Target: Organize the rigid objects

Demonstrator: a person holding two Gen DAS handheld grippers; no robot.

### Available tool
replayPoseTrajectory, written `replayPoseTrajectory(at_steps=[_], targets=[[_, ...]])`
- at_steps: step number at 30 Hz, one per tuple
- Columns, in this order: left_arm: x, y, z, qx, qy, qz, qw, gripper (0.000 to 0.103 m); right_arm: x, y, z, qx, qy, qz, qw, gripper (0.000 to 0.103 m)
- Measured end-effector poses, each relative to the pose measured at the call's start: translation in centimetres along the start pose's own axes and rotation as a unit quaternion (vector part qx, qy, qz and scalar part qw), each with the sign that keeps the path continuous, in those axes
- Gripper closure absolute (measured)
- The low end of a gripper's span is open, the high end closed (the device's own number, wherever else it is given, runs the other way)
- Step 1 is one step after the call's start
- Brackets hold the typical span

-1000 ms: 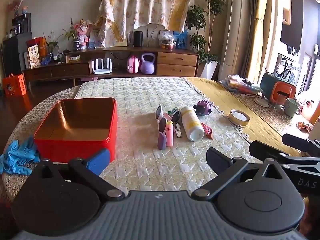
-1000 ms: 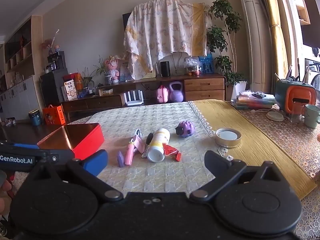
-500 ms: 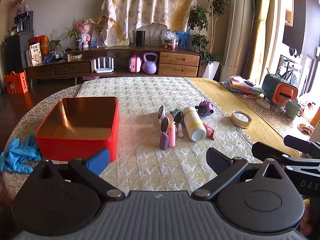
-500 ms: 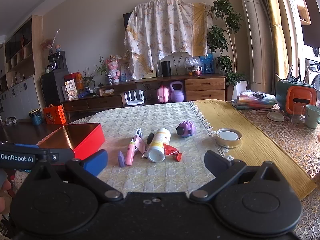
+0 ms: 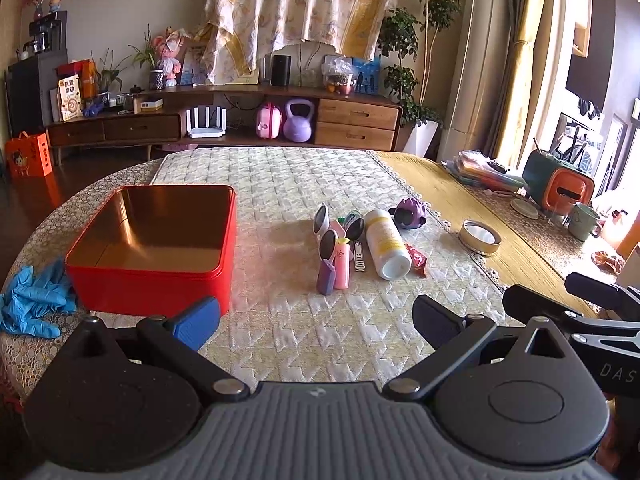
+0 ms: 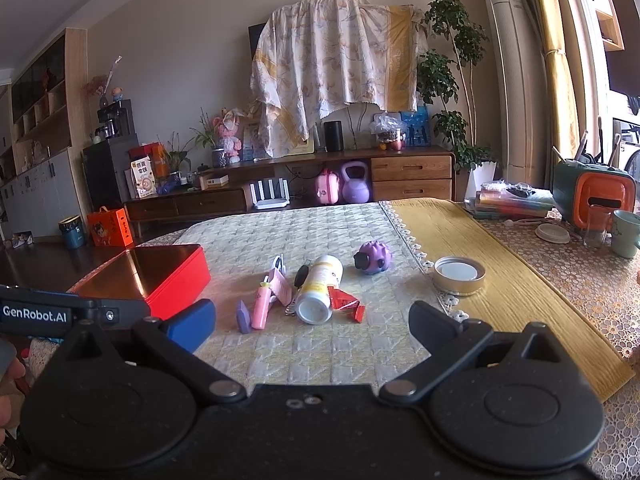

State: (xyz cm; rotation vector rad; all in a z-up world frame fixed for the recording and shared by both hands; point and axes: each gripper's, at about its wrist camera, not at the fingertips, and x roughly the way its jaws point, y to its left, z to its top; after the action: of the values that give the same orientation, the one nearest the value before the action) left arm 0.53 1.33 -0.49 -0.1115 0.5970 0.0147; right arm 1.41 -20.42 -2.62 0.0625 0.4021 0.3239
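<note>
The table (image 5: 288, 176) carries a quilted cream cloth, with a yellow runner (image 5: 448, 184) along its right side. On the left of the cloth sits the red tin (image 5: 152, 276), open-topped, its gold inside bare. Both grippers are near the front edge and above the cloth: the left gripper (image 5: 316, 320) has its fingers spread wide with nothing between them, and the right gripper (image 6: 312, 320) is likewise spread and holds nothing. The small things lie in a cluster at the middle of the cloth, right of the tin and apart from it. Largest is the white bottle (image 5: 386, 244), on its side with its base toward the near edge. Far right of it stands the purple toy (image 5: 410, 213). Left of the bottle lie the sunglasses (image 5: 325, 232), partly on a pink card, with the pink tube (image 5: 342, 264) and purple block (image 5: 326, 278) side by side at the near left of the cluster. Between tube and bottle lies the nail clipper (image 5: 359, 258), and against the bottle's near right side a red wrapper (image 5: 416, 260). A round metal lid (image 5: 480, 237) rests on the runner's edge, well right of the cluster. Blue gloves (image 5: 34, 304) lie crumpled just left of the tin, at the table's edge.
</note>
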Motion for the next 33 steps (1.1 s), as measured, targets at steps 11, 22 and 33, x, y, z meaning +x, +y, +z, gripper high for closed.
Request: replayPoseTrajectory(at_steps=[11, 22, 33], targets=[[0.4, 0.1, 0.0, -0.006, 0.005, -0.001, 1.0000, 0.000, 0.1, -0.3, 0.0, -0.004, 0.003, -0.005, 1.000, 0.000], [2.3, -0.3, 0.6, 0.009, 0.015, 0.004, 0.9998, 0.000, 2.0, -3.3, 0.7, 0.003, 0.013, -0.025, 1.000, 0.000], [7.1, -1.5, 1.7, 0.036, 0.025, 0.000, 0.9990, 0.000, 5.4, -7.7, 1.6, 0.004, 0.037, -0.059, 0.998, 0.000]])
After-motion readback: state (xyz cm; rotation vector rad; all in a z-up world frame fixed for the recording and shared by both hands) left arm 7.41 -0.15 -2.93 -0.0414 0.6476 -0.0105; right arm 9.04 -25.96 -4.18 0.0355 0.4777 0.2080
